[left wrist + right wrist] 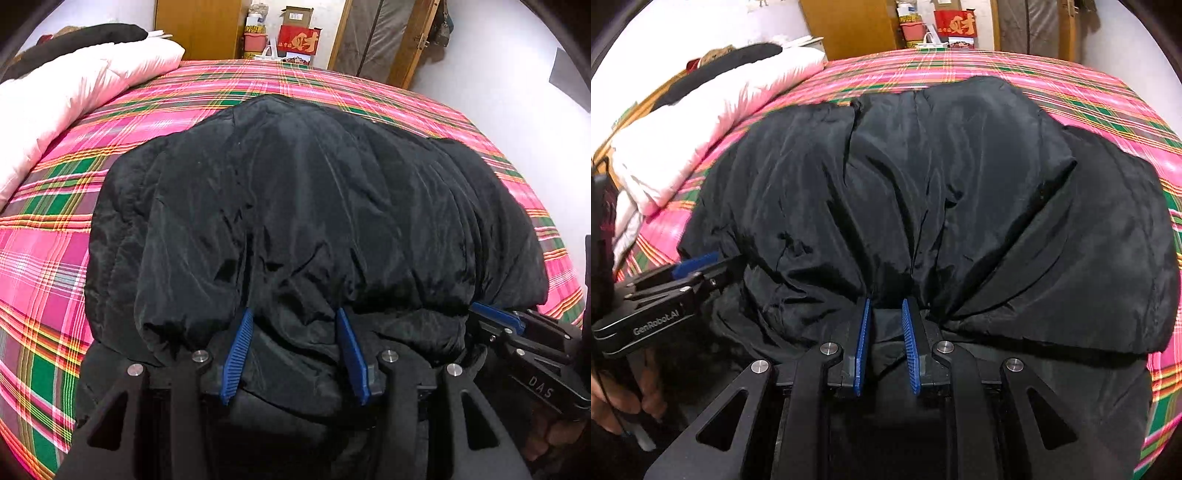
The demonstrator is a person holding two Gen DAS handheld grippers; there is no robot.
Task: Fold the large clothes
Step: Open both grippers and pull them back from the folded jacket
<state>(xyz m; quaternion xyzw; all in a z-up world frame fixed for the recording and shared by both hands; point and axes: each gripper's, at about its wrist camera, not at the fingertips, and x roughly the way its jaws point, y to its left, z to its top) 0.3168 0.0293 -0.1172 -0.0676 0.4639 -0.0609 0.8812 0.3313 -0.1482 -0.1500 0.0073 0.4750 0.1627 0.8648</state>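
A large black padded jacket [314, 206] lies bunched on the plaid bed; it also fills the right wrist view [923, 192]. My left gripper [295, 317] sits at the jacket's near edge with its blue pads [238, 350] spread apart and fabric bulging between them. My right gripper [886, 302] has its jaws narrowed on a gathered fold of the jacket's near edge, with creases radiating from the pinch. The right gripper shows at the right of the left wrist view [495, 317], and the left gripper at the left of the right wrist view [694, 262].
The bed has a pink, green and orange plaid cover [51, 240]. A pale pink quilt [74, 96] and dark bedding lie at its far left. Boxes and a red sign [299, 40] stand beyond the bed by wooden furniture. The bed's right edge drops to the pale floor [517, 92].
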